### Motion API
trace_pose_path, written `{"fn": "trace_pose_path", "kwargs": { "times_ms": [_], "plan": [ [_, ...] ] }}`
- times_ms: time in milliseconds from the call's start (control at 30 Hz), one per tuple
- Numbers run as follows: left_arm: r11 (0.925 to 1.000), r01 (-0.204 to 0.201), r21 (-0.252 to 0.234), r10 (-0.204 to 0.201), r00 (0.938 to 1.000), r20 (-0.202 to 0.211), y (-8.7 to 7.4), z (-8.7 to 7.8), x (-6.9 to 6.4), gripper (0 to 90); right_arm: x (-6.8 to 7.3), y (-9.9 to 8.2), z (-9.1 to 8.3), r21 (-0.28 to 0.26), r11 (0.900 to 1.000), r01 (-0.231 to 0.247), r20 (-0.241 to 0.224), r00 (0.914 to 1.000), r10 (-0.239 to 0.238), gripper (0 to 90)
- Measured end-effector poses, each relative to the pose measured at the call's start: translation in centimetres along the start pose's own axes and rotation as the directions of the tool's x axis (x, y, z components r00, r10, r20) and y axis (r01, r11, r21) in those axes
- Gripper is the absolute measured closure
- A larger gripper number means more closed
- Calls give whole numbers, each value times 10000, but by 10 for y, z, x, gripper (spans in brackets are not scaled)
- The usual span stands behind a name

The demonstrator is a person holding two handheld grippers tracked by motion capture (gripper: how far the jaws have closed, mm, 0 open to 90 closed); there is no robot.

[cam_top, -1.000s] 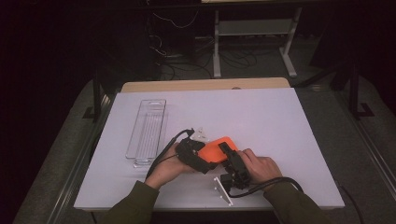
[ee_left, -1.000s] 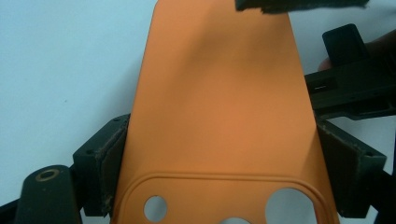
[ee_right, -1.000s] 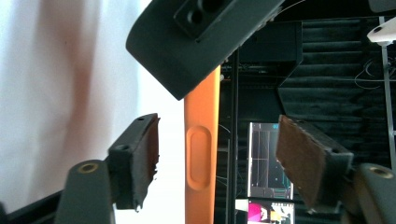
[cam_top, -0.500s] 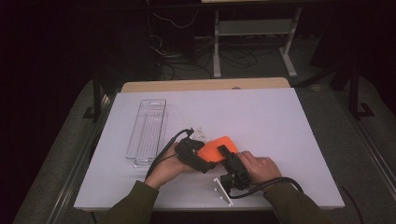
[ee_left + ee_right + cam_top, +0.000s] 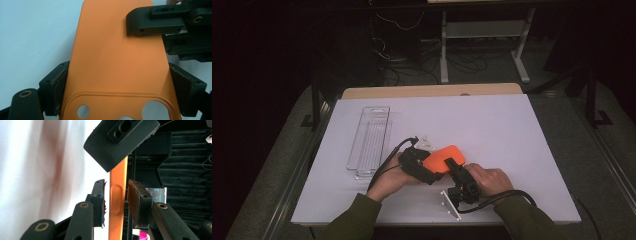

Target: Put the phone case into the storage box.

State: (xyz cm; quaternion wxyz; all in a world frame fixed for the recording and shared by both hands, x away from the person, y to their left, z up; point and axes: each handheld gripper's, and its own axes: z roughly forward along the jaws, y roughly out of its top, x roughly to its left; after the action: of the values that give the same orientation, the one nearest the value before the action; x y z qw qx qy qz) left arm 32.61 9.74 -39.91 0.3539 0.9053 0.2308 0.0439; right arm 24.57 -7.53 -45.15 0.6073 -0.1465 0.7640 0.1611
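An orange phone case (image 5: 446,156) with camera cut-outs is held just above the white table near its front edge. My left gripper (image 5: 432,167) is shut on the case (image 5: 117,62), one pad on each long side. My right gripper (image 5: 453,165) comes in from the right, and its jaws straddle the case's far corner. One of its jaws lies over the top face in the left gripper view. In the right gripper view the case's edge (image 5: 117,177) stands between the right gripper's (image 5: 116,195) pads. These jaws have just been closing, and a thin gap still shows at the left pad.
A clear plastic tray (image 5: 369,140) lies lengthwise on the left of the white table (image 5: 492,130). A wooden board edge (image 5: 432,91) runs along the table's back. Beyond it, cables and a metal stand sit on the dark floor. Both cables trail toward the front edge.
My right gripper's jaws have drawn closer together around the case's edge. Both hands and the case stay where they were.
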Motion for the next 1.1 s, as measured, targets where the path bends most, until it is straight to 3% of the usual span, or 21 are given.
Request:
{"fn": "trace_pose_path", "kwargs": {
  "times_ms": [367, 600, 733, 767, 1100],
  "plan": [
    [9998, -133, 122, 133, 9999, 9, 0, -1, 1, 151, -1, 1, -1, 72, 9999, -94, -66, 9999, 94, 735],
    [9999, -85, 99, 85, 9999, 56, 1, -2, 2, 149, -2, 1, -1, 91, 9999, 83, 9, 10000, -83, 758],
    [9997, 213, -70, -212, 9995, 234, 0, -1, 2, 148, -2, 1, -1, 114, 9999, 77, 58, 10000, -78, 782],
    [9983, 462, -368, -451, 9985, 300, 0, 0, 1, 148, -3, 1, -2, 105, 9999, 64, 49, 10000, -64, 787],
    [9980, 448, -454, -423, 9976, 547, 0, -3, 3, 146, -5, 2, -5, 42, 10000, -90, 280, 9996, 89, 812]
  ]
}}
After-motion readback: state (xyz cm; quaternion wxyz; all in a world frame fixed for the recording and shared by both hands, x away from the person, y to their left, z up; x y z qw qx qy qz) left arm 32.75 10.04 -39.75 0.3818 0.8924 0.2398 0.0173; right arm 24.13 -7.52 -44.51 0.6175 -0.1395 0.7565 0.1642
